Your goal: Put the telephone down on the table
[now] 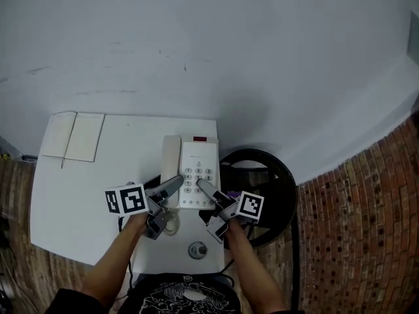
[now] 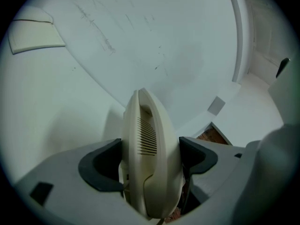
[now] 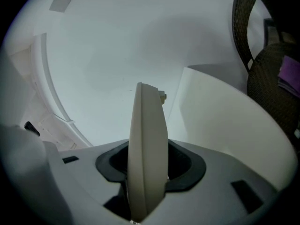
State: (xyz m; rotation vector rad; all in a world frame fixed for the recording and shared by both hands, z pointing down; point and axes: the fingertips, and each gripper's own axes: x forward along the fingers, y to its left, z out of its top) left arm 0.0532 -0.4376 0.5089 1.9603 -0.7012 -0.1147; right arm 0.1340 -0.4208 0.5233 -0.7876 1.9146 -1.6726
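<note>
Nearest the head camera, two forearms reach over the white table, one gripper in each hand. Left gripper is clamped on the handset side of the cream telephone, pads pressing both faces; right gripper is clamped on the opposite edge of the base. Telephone lies keypad up over the table's right half, beside a black round seat; contact with the surface cannot be determined.

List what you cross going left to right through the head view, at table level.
Open notebook → left marker cube → telephone → right marker cube → black round seat → brick floor.
</note>
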